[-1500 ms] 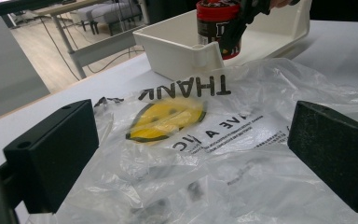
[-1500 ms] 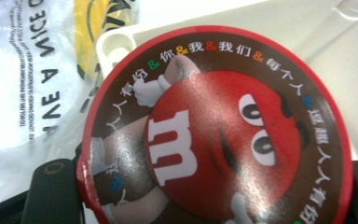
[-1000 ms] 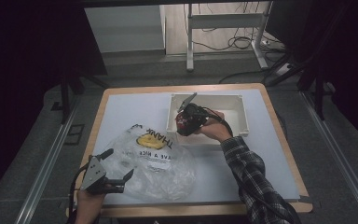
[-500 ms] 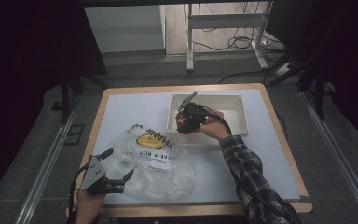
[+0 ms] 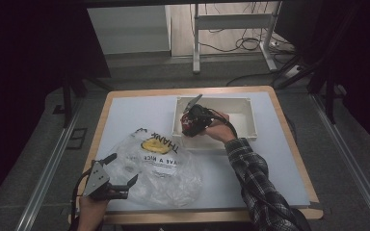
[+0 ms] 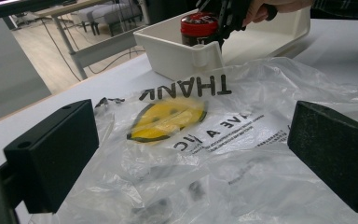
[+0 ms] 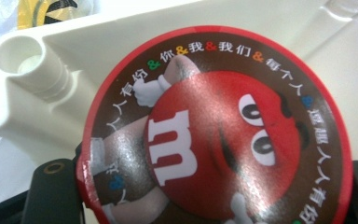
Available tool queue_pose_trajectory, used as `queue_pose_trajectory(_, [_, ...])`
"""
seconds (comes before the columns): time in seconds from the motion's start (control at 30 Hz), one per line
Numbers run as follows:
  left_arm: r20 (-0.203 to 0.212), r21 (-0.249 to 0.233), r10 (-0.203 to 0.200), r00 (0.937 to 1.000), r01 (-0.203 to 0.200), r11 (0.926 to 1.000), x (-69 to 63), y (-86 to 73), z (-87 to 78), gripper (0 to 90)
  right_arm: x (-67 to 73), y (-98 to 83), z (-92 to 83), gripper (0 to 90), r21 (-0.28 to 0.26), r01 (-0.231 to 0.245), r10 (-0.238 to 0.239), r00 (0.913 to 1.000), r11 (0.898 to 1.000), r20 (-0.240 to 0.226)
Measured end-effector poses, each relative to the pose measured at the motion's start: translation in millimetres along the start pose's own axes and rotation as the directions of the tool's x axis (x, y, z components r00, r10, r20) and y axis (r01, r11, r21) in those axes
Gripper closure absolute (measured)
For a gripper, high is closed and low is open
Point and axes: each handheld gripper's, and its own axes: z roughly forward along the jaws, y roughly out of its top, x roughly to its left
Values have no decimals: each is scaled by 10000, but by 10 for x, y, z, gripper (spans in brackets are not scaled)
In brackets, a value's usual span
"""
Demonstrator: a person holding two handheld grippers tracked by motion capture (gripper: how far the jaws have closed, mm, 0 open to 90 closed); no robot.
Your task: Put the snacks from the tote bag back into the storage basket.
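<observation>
Gripping M&M's jar [image 7: 214, 135] w/ red lid: right tongs [image 5: 191, 126] clenched on it, inside white bin [image 5: 244, 126], near-left corner. Left tongs [image 5: 118, 185] spread wide, released, at clear plastic bag [image 5: 161, 166] edge on surface [image 5: 125, 115].

White table top [image 5: 139, 113], grey floor [image 5: 139, 67], metal desk legs [image 5: 196, 38], floor cables [image 5: 245, 43]

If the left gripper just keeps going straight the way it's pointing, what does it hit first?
Most likely the clear plastic bag, which lies crumpled between and ahead of the open left gripper. Farther along that line stands the white bin; depth is hard to judge.
</observation>
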Motion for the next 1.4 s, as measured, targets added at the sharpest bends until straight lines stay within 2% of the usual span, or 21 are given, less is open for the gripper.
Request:
queue_pose_trajectory(0.33, [0, 26, 44, 10000, -44, 10000, 1, 1, -2, 17, -42, 11, 82, 257, -9, 203, -203, 9998, 9998, -81])
queue_pose_trajectory(0.6, [-9, 13, 44, 10000, -44, 10000, 2, 1, -4, 17, -55, 34, 133, 257, 8, 115, -115, 9998, 9999, -187])
queue_pose_trajectory(0.93, [-20, 10, 56, 10000, -56, 10000, 3, 2, -7, 17, -62, 56, 214, 256, 108, 235, -231, 9990, 9997, -396])
queue_pose_trajectory(1.3, [-27, 14, 56, 10000, -56, 10000, 3, 1, -7, 17, -101, 30, 299, 255, 202, 182, -173, 9989, 9996, -435])
queue_pose_trajectory(1.4, [-25, 14, 59, 10000, -59, 10000, 3, 2, -7, 17, -109, 28, 310, 255, 92, 37, -32, 9988, 10000, -498])
